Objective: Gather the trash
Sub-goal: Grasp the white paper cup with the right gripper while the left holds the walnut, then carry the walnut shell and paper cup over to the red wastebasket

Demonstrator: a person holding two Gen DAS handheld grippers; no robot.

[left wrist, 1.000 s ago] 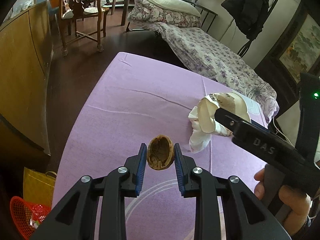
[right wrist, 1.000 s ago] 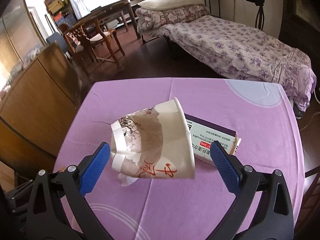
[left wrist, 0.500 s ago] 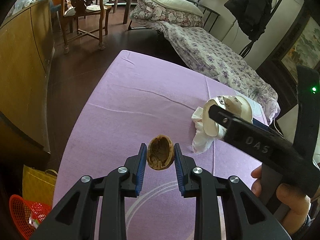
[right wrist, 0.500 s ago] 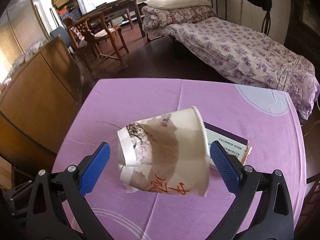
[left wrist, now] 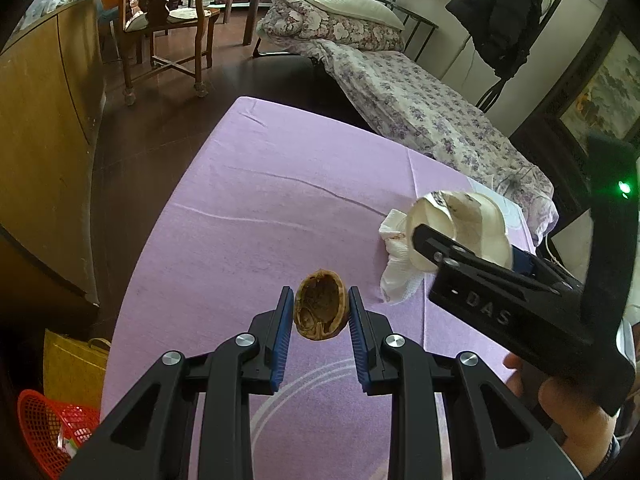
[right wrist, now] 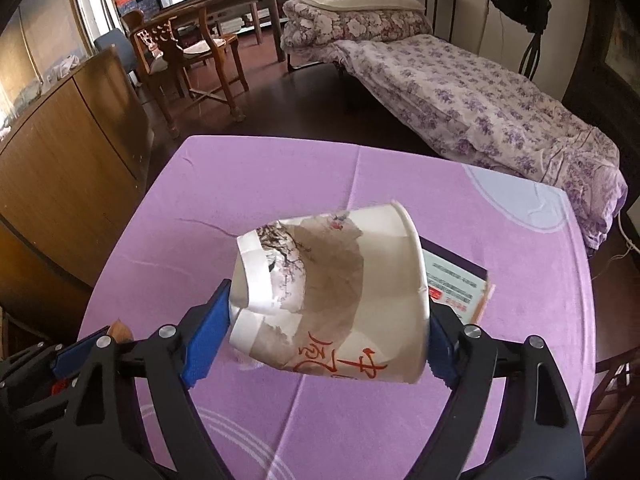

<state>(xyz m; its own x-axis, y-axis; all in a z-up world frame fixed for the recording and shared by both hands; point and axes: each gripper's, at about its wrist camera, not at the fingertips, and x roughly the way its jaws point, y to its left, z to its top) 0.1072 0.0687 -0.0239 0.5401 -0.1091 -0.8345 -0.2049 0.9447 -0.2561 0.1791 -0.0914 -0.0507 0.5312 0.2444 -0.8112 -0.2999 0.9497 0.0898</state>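
Note:
My left gripper (left wrist: 320, 312) is shut on a brown walnut shell half (left wrist: 319, 306) and holds it above the purple tablecloth (left wrist: 260, 216). My right gripper (right wrist: 328, 320) is shut on a crumpled white paper cup (right wrist: 340, 296) with red characters, held on its side above the table; the cup also shows in the left wrist view (left wrist: 460, 224). A crumpled white tissue (left wrist: 396, 264) lies on the cloth under the cup. A purple and white medicine box (right wrist: 456, 280) lies on the cloth behind the cup.
A red mesh basket (left wrist: 52, 432) and a yellow bag (left wrist: 72, 364) stand on the floor left of the table. A wooden cabinet (left wrist: 44, 128) stands at the left. A bed (left wrist: 420, 100) and a wooden chair (left wrist: 164, 28) are beyond the table.
My right gripper's jaws have closed on the paper cup and lifted it a little. My left gripper has kept its hold on the walnut shell.

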